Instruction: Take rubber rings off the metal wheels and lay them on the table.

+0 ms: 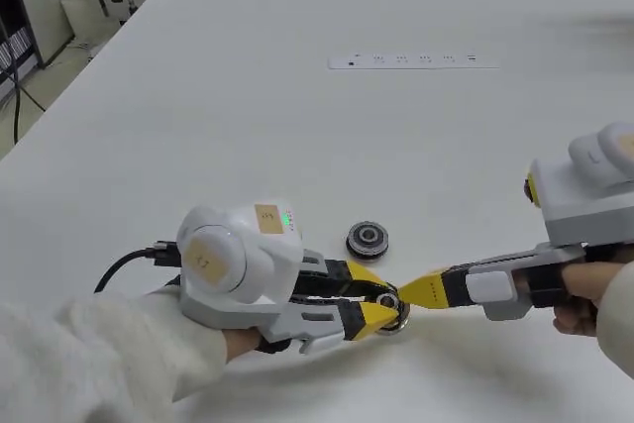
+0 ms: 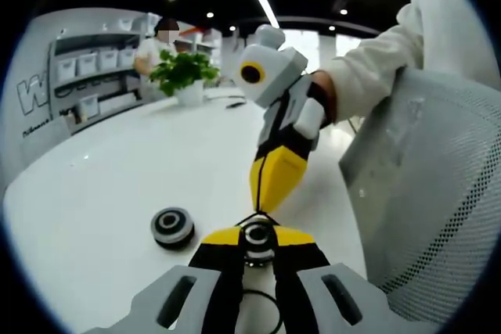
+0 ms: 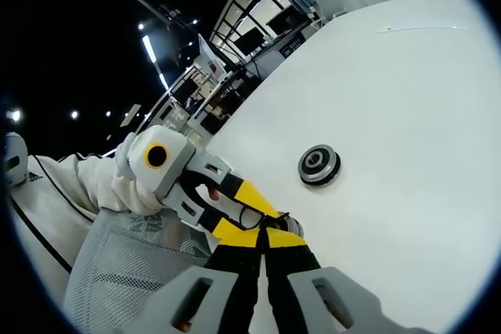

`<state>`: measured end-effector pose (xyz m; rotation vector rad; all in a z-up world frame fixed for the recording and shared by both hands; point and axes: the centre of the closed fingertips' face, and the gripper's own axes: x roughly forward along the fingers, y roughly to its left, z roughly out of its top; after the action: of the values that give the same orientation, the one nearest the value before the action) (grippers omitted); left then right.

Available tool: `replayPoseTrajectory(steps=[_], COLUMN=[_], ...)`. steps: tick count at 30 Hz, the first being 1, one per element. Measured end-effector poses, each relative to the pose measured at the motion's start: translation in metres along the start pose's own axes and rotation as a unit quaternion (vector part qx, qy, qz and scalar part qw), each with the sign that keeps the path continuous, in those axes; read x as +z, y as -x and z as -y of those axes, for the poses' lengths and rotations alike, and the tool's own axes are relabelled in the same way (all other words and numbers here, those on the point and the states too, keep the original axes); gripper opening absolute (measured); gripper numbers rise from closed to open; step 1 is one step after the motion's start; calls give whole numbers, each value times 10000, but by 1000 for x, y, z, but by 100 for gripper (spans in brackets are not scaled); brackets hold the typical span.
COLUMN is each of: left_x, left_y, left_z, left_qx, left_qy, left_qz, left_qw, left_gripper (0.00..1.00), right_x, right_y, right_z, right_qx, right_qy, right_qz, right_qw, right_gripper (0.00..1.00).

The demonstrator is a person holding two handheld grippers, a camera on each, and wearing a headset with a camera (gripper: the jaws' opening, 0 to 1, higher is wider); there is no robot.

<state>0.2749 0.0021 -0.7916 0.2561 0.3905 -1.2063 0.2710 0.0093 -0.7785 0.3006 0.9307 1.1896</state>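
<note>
My left gripper (image 1: pixel 384 305) lies low on the white table, shut on a small metal wheel (image 1: pixel 388 301); in the left gripper view the wheel (image 2: pixel 258 236) sits between the yellow jaws. My right gripper (image 1: pixel 405 296) comes in from the right with its jaws shut, the tip touching that wheel. In the right gripper view a thin black rubber ring (image 3: pixel 280 216) is pinched at the tip, beside the wheel (image 3: pixel 295 229). A second wheel (image 1: pixel 368 239) with its black ring on lies flat just behind. A thin black loop (image 2: pixel 262 307) shows under my left jaws.
A socket strip (image 1: pixel 413 61) is set into the table far back. My left gripper's black cable (image 1: pixel 124 266) trails to the left. A mesh chair (image 2: pixel 438 193) stands at the table's near edge, and a potted plant (image 2: pixel 182 72) stands far across it.
</note>
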Motion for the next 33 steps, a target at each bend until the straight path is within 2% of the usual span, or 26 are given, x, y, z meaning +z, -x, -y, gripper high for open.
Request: replayPoseTrajectory(steps=[26,33], left_x=[0,1], left_y=[0,-1], left_z=[0,1], left_qx=[-13,-9], left_qy=[13,-58], left_qz=[7,-70], left_qw=[10000,10000], left_gripper=[13,14], right_x=[8,6], right_y=[1,1], right_z=[-6,-1], right_qx=[166,81], right_qy=[-167,-227], right_qz=[220,213], right_qw=[9995,9995], right_gripper=[0,0])
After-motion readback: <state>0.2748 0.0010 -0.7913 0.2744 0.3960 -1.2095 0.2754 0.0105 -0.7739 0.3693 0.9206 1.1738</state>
